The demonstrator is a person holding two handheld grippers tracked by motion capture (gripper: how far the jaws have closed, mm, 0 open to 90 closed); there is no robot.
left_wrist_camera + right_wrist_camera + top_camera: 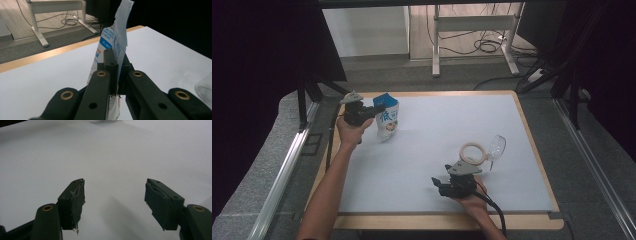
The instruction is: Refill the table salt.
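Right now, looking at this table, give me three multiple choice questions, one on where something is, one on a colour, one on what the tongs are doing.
1. Where does the ring lie?
A. beside the glass
B. under the pouch
C. on the floor

2. What colours is the pouch?
A. red and black
B. blue and white
C. plain green

3. How are the left tongs?
A. wide open over the mat
B. shut on the pouch
C. shut on the ring

Answers: 1 A, the high view shows ring and glass side by side. 2 B, blue top, white body. 3 B, the left gripper view shows both jaws pressed on the pouch's edge.
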